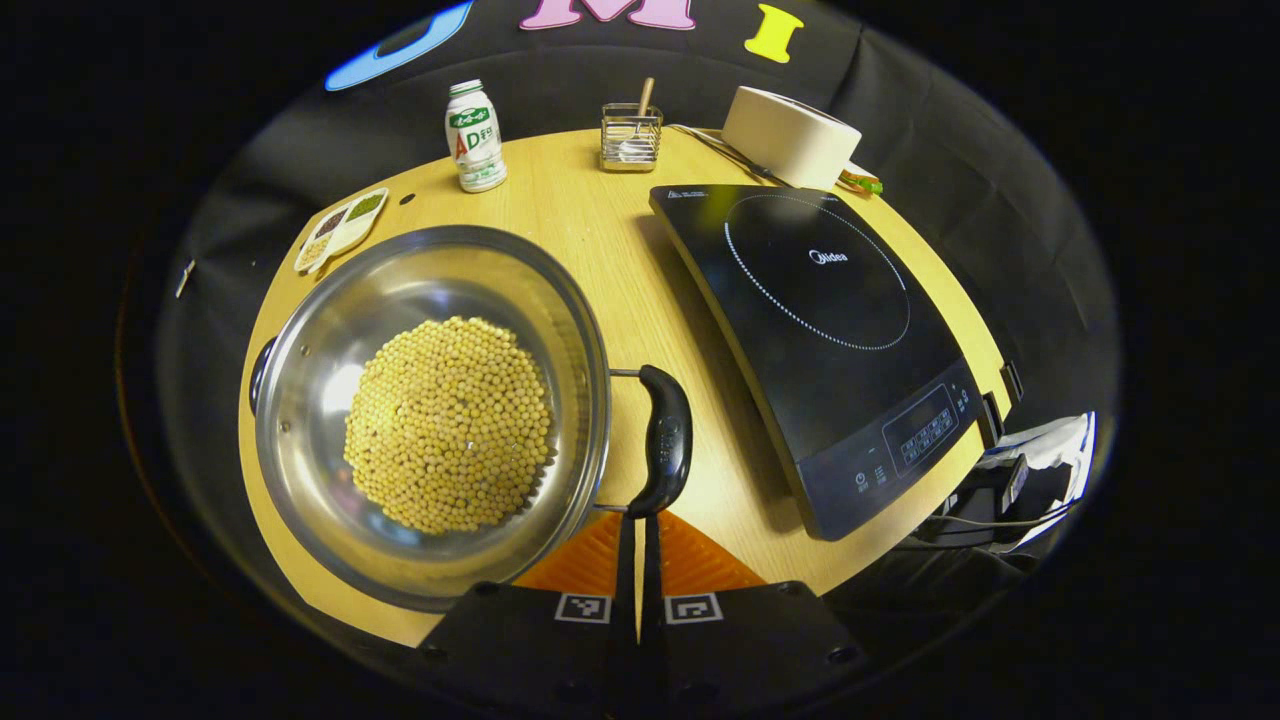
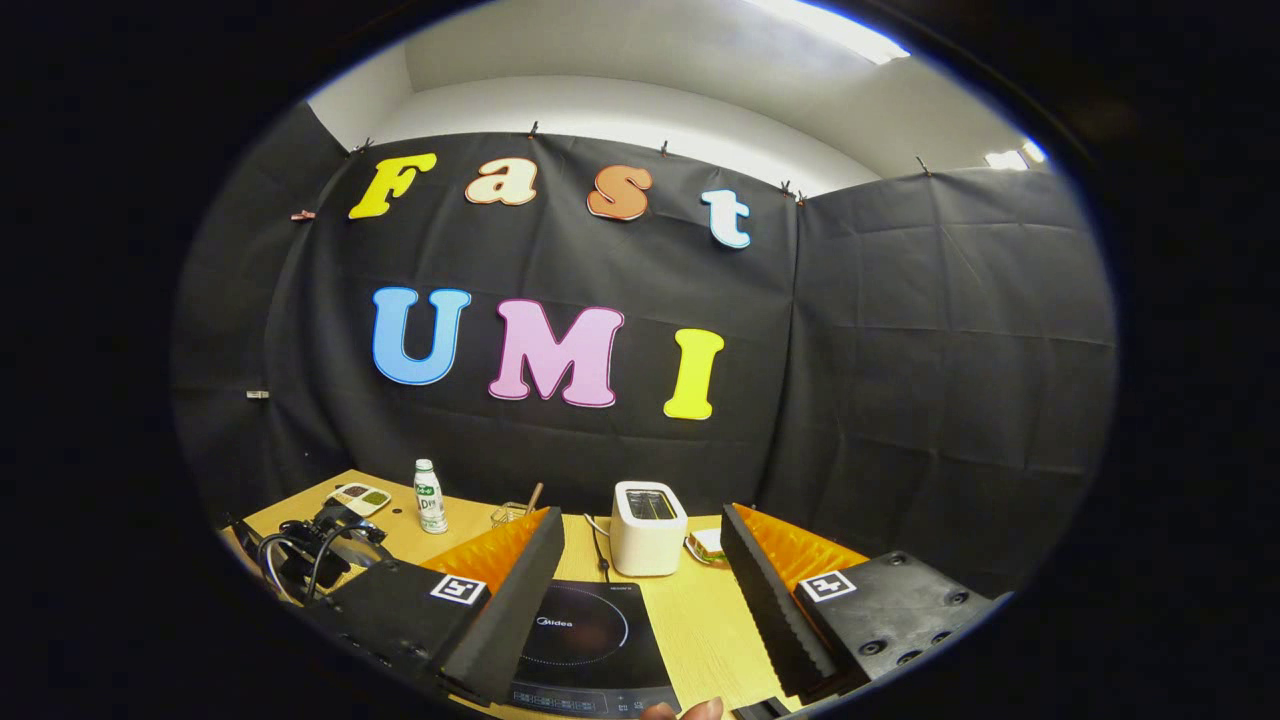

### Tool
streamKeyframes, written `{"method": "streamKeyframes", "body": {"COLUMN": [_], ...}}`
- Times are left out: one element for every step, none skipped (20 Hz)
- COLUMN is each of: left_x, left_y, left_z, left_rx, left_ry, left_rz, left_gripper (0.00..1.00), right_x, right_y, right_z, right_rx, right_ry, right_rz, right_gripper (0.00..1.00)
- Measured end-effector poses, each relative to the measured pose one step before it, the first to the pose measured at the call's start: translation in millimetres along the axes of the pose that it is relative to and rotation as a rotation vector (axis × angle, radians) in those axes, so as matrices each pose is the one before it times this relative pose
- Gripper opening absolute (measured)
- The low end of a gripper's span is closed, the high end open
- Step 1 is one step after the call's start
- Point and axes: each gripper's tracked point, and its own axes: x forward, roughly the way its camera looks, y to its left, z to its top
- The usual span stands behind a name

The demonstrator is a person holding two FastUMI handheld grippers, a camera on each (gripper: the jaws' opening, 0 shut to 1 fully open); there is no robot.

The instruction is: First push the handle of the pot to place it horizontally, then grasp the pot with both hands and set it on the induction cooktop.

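In the left gripper view a steel pot (image 1: 300, 400) filled with yellow beans (image 1: 450, 425) stands on the wooden table. Its black side handle (image 1: 667, 435) points toward the black induction cooktop (image 1: 830, 330) on the right. My left gripper (image 1: 638, 525) is shut, with nothing between the fingers, and its tips sit right at the near end of that handle. A second small handle (image 1: 260, 372) shows on the pot's left rim. My right gripper (image 2: 640, 570) is held high and open above the cooktop (image 2: 585, 640), with nothing between its fingers.
At the table's back stand a small white bottle (image 1: 473, 135), a wire holder (image 1: 631, 138) and a white toaster (image 1: 790, 135). A small divided dish (image 1: 342, 228) lies at the far left. Cables (image 1: 990, 500) hang off the table's right edge. A fingertip (image 2: 695, 710) shows at the bottom of the right gripper view.
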Motion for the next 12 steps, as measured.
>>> {"method": "streamKeyframes", "body": {"left_x": [2.60,2.94,2.07,2.74,2.60,2.50,2.83,2.57,2.32,2.79,2.74,1.05], "left_y": [-0.48,-1.56,-1.31,-1.19,-0.76,-0.40,-0.73,-1.41,-0.41,0.23,-0.88,0.47], "left_z": [5.73,5.29,6.24,5.45,6.58,6.59,7.05,4.71,5.84,4.71,4.20,3.78], "left_rx": [0.00296,0.00138,0.00132,0.00054,-0.00049,-0.00440,-0.00835,-0.01095,-0.01083,-0.01159,-0.01143,-0.00864], "left_ry": [-0.00143,-0.00194,-0.00194,-0.00141,-0.00434,-0.00804,-0.00717,-0.00776,-0.00653,-0.00446,-0.00373,-0.00517], "left_rz": [-0.00046,0.00035,-0.00073,-0.00041,-0.00142,-0.00146,-0.00347,-0.00330,-0.00404,-0.00403,-0.00296,-0.00189], "left_gripper": [0.05,0.05,0.05,0.05,0.05,0.05,0.05,0.05,0.05,0.05,0.05,0.05], "right_x": [1.93,0.41,0.86,1.71,1.97,0.27,0.67,1.42,0.96,1.18,0.94,1.62], "right_y": [0.55,-0.34,-0.43,-0.01,-0.65,-1.83,-1.38,-0.01,-1.01,-0.13,0.46,0.53], "right_z": [-1.55,-0.97,-1.03,-0.35,-0.10,-0.29,-0.60,-0.27,-0.01,-0.98,-0.71,-0.88], "right_rx": [-0.00138,-0.00237,-0.00221,-0.00164,-0.00137,-0.00008,0.00000,0.00033,-0.00026,-0.00167,-0.00269,-0.00286], "right_ry": [0.00149,0.00144,0.00255,0.00067,0.00102,0.00101,0.00163,0.00146,0.00137,0.00224,0.00315,0.00217], "right_rz": [-0.00128,-0.00194,-0.00279,-0.00247,-0.00454,-0.00331,-0.00403,-0.00427,-0.00355,-0.00248,-0.00010,0.00018], "right_gripper": [0.98,0.98,0.96,0.98,0.98,0.98,0.98,0.98,0.98,0.98,0.98,0.96]}}
